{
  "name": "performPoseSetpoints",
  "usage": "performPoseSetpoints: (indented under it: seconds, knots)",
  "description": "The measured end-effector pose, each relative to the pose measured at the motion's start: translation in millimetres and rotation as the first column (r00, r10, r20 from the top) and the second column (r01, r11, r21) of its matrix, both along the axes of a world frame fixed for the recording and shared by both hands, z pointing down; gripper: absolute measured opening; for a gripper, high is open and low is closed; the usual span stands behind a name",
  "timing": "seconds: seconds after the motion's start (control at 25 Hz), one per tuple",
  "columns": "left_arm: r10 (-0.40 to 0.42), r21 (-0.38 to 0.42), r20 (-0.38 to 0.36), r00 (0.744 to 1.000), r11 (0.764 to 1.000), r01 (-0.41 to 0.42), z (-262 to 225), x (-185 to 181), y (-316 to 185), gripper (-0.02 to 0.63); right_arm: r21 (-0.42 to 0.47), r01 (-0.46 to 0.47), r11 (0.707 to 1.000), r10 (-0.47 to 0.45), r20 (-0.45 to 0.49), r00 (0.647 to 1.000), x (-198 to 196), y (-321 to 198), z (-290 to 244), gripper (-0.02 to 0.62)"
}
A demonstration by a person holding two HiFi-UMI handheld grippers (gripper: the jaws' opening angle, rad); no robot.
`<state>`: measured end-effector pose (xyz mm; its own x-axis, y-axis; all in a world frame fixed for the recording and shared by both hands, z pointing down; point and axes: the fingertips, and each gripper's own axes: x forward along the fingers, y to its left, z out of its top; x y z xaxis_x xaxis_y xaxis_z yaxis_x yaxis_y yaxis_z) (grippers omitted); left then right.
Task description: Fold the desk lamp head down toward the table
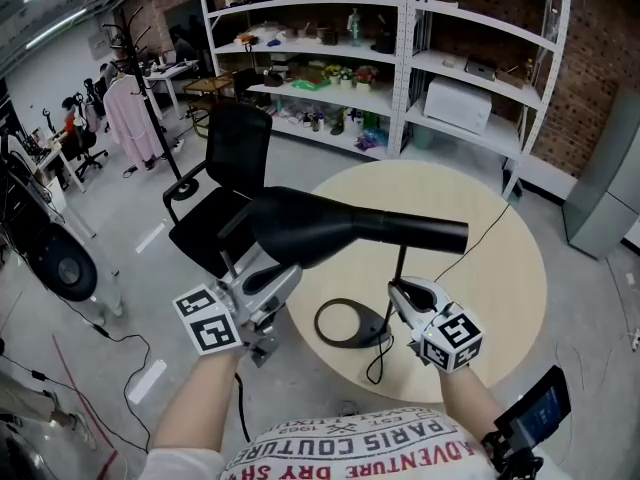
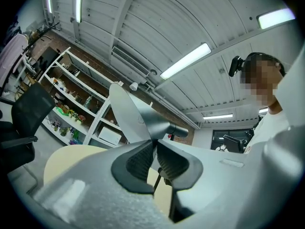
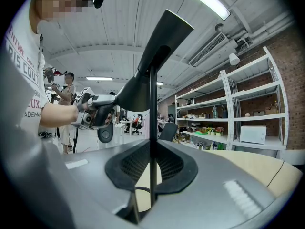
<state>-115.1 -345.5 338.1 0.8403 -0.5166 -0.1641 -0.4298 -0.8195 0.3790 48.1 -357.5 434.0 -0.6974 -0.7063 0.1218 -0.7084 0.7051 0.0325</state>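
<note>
A black desk lamp stands on the round beige table. Its cone head lies about level above the ring base, carried by a thin stem. My left gripper is shut on the wide rim of the lamp head, and the rim runs between its pads. My right gripper is shut on the stem, which stands upright between its fingers. In the right gripper view the lamp head sits over the stem, with the left gripper on it.
A black office chair stands left of the table, behind the lamp. White shelves with several items line the back wall. The lamp's black cable runs across the table to the right. A coat rack stands far left.
</note>
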Motion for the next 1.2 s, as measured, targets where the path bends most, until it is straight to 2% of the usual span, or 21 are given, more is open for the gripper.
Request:
performPoseSetpoints:
  seconds: [1.2]
  knots:
    - [0.051, -0.086, -0.094, 0.994, 0.995, -0.059, 39.5, 15.4, 11.8, 0.026, 0.008, 0.000, 1.000, 0.000, 0.005, 1.000, -1.9, 4.9, 4.6, 0.040]
